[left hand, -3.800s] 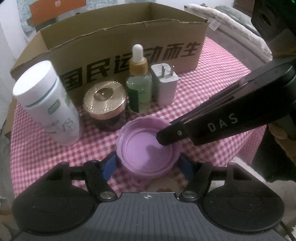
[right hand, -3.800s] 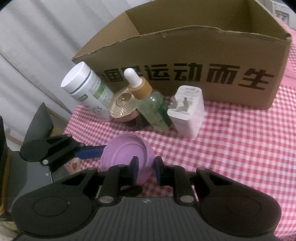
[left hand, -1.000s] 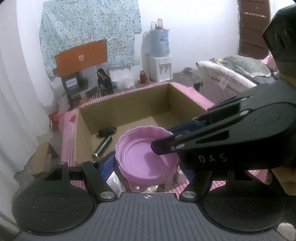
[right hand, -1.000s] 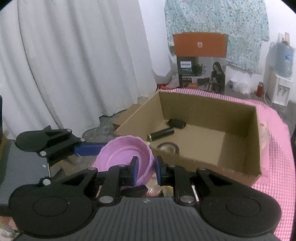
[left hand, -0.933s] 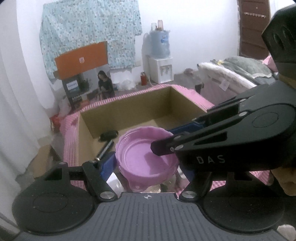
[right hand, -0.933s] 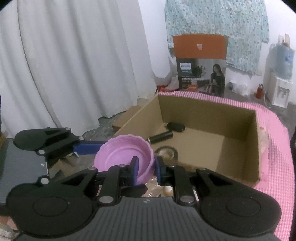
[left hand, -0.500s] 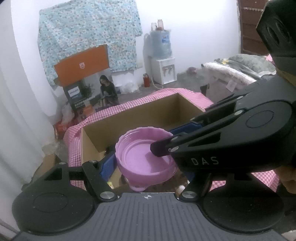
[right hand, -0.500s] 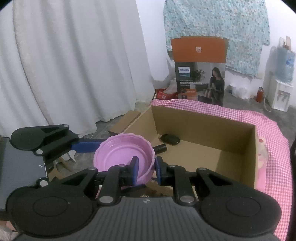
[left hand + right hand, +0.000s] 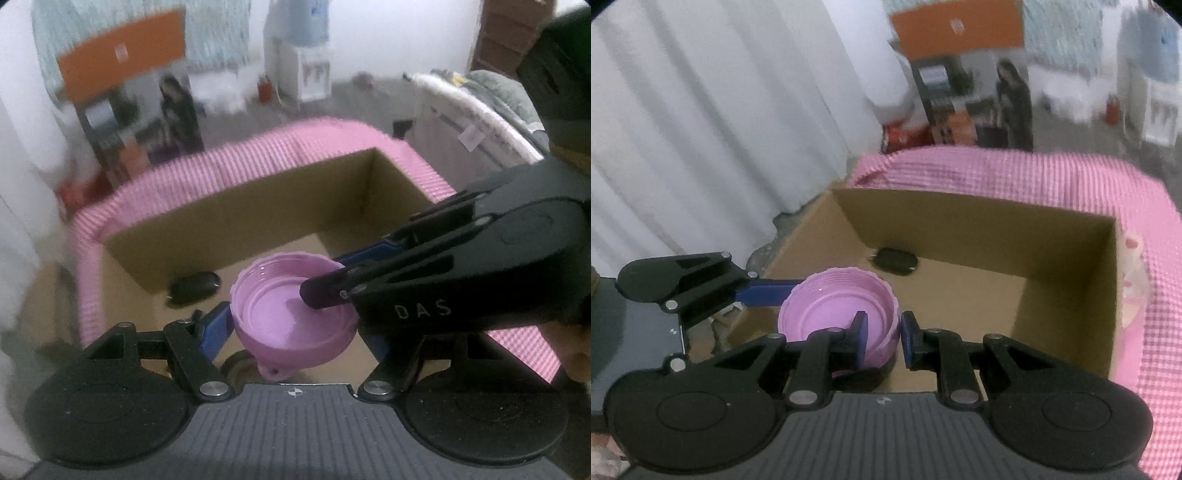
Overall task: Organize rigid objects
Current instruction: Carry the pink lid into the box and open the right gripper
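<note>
A purple plastic lid [image 9: 288, 314], hollow side up, hangs above the near part of an open cardboard box [image 9: 258, 210]. My left gripper [image 9: 295, 332] is shut on it, one blue finger [image 9: 216, 326] pressed on each outer side. My right gripper [image 9: 882, 338] is shut on the lid's rim wall [image 9: 882, 314], one pad inside and one outside; in the left wrist view it reaches in from the right [image 9: 321, 295]. In the right wrist view the lid [image 9: 827, 306] sits over the box's [image 9: 960, 236] near left corner, and the left gripper's finger [image 9: 768, 291] comes from the left.
A dark oval object [image 9: 195, 290] [image 9: 895, 260] lies on the box floor by the far wall. A round thing [image 9: 236, 363] shows partly under the lid. A pink checked cloth [image 9: 1071, 173] covers the table around the box. A white curtain [image 9: 701, 110] hangs on the left.
Both grippers have carried the lid forward over the box and tipped downward. The box has come nearer, and the black cylinder inside it is now out of sight. The grips are unchanged.
</note>
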The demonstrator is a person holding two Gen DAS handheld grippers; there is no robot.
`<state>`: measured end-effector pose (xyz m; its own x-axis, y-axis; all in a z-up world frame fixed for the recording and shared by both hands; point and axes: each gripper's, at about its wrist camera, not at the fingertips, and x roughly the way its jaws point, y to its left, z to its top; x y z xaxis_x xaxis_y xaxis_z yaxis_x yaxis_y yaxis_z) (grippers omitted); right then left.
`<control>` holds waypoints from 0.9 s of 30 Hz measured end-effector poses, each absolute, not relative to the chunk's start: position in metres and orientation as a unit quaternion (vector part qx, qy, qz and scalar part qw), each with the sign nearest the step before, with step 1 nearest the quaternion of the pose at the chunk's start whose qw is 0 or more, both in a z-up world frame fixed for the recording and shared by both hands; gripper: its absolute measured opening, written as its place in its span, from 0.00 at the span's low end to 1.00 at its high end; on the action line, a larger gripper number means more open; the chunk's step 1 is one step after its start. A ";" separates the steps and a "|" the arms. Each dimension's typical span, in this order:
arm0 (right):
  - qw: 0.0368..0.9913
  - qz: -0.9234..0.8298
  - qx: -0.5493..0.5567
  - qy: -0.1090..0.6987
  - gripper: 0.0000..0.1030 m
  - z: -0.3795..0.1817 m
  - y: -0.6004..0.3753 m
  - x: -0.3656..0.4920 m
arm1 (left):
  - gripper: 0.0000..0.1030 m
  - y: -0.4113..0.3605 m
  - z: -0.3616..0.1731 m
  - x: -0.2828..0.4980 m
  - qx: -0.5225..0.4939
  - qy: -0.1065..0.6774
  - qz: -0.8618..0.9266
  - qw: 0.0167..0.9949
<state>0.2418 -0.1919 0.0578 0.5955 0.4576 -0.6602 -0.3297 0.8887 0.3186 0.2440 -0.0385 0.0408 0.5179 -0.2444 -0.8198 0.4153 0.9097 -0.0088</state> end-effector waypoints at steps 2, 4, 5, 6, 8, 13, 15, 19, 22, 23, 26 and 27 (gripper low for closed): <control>0.881 0.218 0.088 0.411 0.20 0.050 -0.197 0.264 | 0.71 -0.039 0.032 0.264 0.082 0.477 -0.194 0.853; 0.874 0.216 0.090 0.427 0.20 0.043 -0.200 0.279 | 0.71 -0.042 0.022 0.280 0.077 0.497 -0.195 0.842; 0.870 0.214 0.089 0.435 0.20 0.038 -0.202 0.288 | 0.71 -0.042 0.018 0.288 0.075 0.507 -0.194 0.837; 0.866 0.212 0.091 0.443 0.20 0.033 -0.202 0.295 | 0.71 -0.043 0.012 0.295 0.072 0.518 -0.192 0.831; 0.857 0.212 0.096 0.460 0.20 0.022 -0.204 0.313 | 0.71 -0.045 0.003 0.308 0.070 0.534 -0.187 0.822; 0.839 0.211 0.107 0.491 0.20 -0.003 -0.207 0.348 | 0.71 -0.053 -0.014 0.334 0.084 0.558 -0.172 0.808; 0.833 0.211 0.110 0.499 0.20 -0.012 -0.206 0.358 | 0.71 -0.053 -0.021 0.341 0.087 0.566 -0.165 0.803; 0.825 0.212 0.110 0.512 0.20 -0.025 -0.200 0.373 | 0.72 -0.052 -0.032 0.350 0.097 0.578 -0.155 0.796; 0.821 0.213 0.116 0.517 0.20 -0.033 -0.198 0.379 | 0.72 -0.053 -0.037 0.352 0.110 0.580 -0.146 0.794; 0.821 0.215 0.120 0.514 0.20 -0.034 -0.198 0.381 | 0.73 -0.053 -0.038 0.352 0.113 0.579 -0.144 0.794; 0.817 0.219 0.130 0.517 0.22 -0.033 -0.198 0.385 | 0.75 -0.051 -0.035 0.352 0.115 0.581 -0.137 0.794; 0.815 0.221 0.135 0.518 0.22 -0.033 -0.198 0.387 | 0.76 -0.049 -0.033 0.352 0.113 0.580 -0.137 0.795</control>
